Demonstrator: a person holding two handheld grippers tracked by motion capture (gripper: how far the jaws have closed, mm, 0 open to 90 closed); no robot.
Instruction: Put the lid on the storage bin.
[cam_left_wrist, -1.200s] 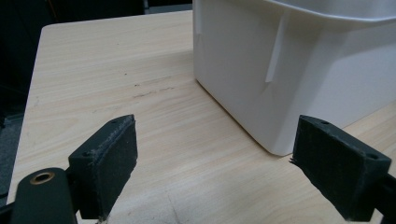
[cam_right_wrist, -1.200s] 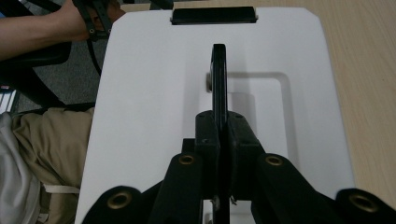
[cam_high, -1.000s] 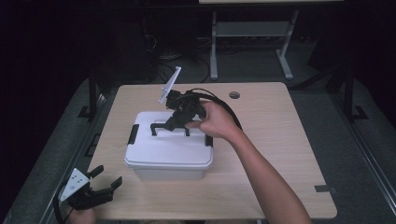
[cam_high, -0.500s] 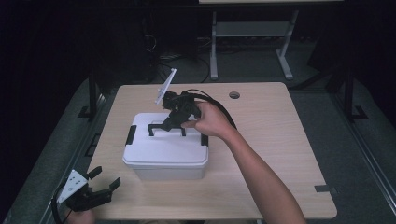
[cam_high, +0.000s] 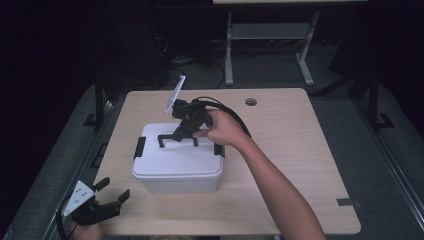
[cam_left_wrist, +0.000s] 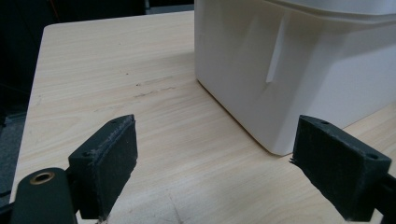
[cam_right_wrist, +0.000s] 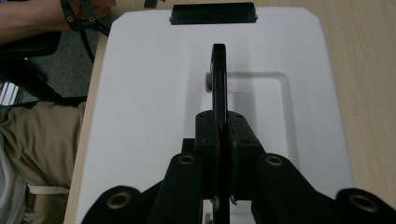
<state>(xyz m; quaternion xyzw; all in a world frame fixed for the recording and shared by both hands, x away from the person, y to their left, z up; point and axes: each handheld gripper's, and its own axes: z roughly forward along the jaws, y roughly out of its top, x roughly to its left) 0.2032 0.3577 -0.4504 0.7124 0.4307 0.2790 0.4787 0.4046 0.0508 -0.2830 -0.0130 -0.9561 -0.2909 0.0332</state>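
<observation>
White rectangular plastic box sits mid-left on light wood worktop, lid on, black side latches. Right tool clamped on the lid's upright black handle, jaws pressed together around it. Left tool at near-left worktop corner, jaws wide apart, holding nothing, box just ahead. Dark room, metal frame behind.

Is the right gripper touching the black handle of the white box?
Touching. The right gripper view shows the right gripper shut on the black handle of the white box.
</observation>
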